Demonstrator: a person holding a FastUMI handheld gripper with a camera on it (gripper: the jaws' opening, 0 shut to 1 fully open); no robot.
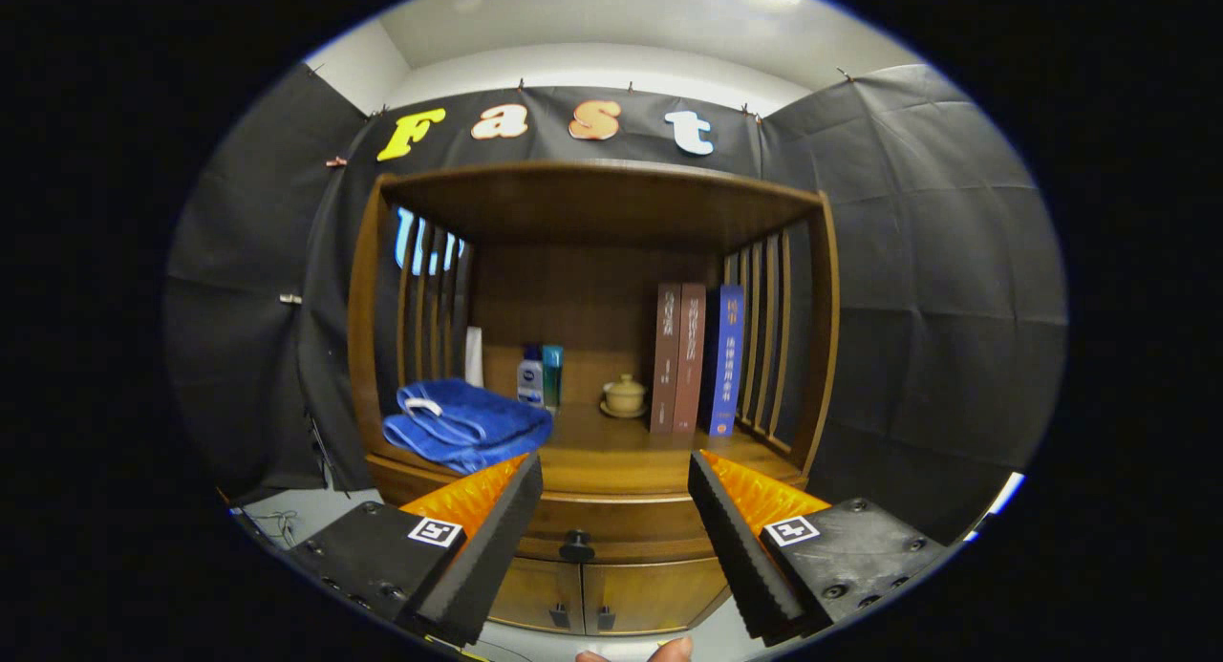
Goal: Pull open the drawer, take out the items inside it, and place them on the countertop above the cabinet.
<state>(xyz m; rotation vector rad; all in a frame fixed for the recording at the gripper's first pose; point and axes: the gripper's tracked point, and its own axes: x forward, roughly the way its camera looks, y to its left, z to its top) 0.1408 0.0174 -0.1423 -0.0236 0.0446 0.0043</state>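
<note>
Two fingers [614,476] spread apart, grasping nothing, drawer knob [576,544] between them, drawer [621,523] closed, blue towel [466,423] on countertop [611,452].

The gripper [614,490] has two long fingers [487,547], each with a ridged inner face like tiny teeth. Each finger sits on a blocky base with small round screws. On top of each base is a little square sticker with a black-and-white pattern.

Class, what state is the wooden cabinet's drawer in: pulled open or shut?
Shut. The wooden drawer front sits flush under the countertop, its dark round knob untouched between the open gripper's fingers, which grip nothing.
</note>
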